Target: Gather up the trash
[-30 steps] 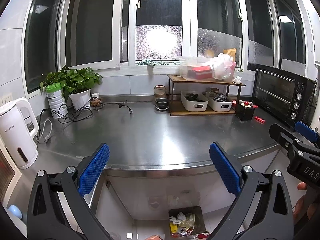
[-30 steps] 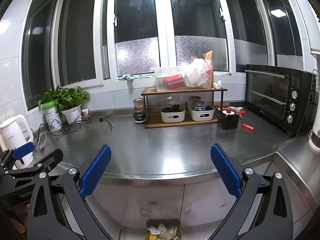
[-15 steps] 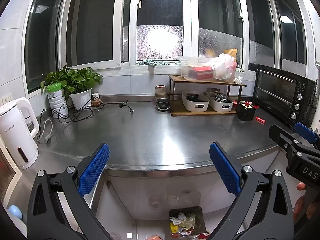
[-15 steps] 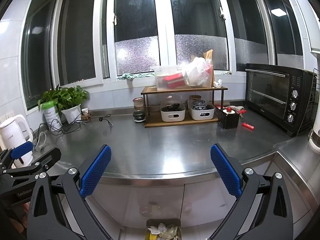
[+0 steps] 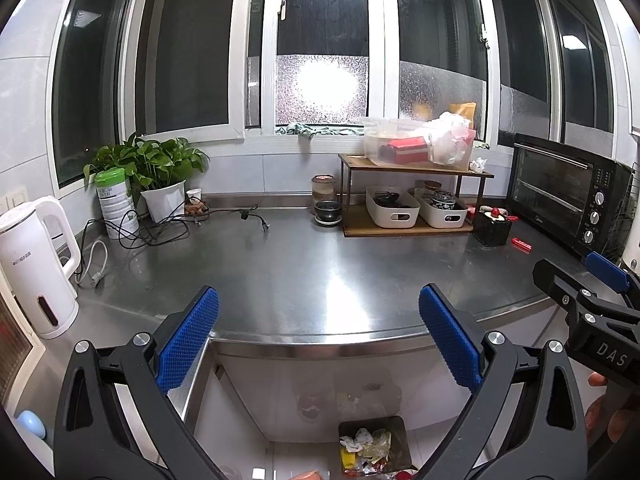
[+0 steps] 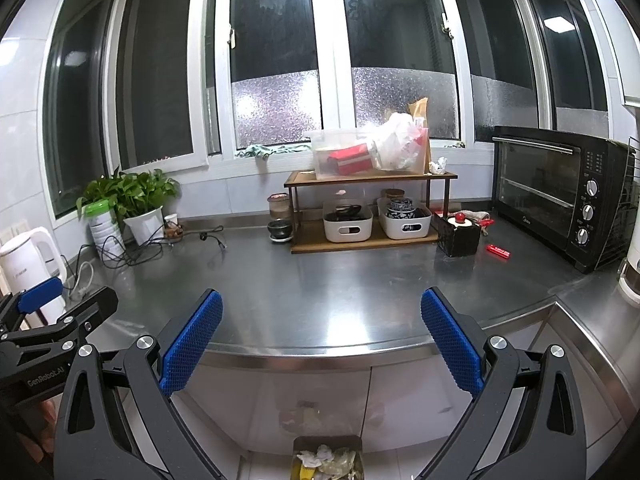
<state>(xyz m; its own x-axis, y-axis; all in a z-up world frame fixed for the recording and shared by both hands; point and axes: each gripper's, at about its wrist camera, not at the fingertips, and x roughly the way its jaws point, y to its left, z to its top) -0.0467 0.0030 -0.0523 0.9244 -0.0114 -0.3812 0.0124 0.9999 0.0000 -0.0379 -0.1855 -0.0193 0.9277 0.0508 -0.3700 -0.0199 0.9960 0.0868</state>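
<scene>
Both claws, left [image 5: 319, 344] and right [image 6: 321, 345], are hanging released and empty; crumpled paper [image 6: 440, 166] on shelf [image 6: 372, 178] is looking light, soft, pinchable anywhere

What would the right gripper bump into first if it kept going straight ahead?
Probably nothing soon. The open right gripper points over the bare steel counter. Far ahead stands the wooden shelf with white bins; it might meet that first, though depth is hard to judge.

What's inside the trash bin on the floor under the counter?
The trash bin holds crumpled white paper, yellow and red wrappers, and pale plastic. Its near end runs off the frame, and anything beneath the top layer is covered.
</scene>
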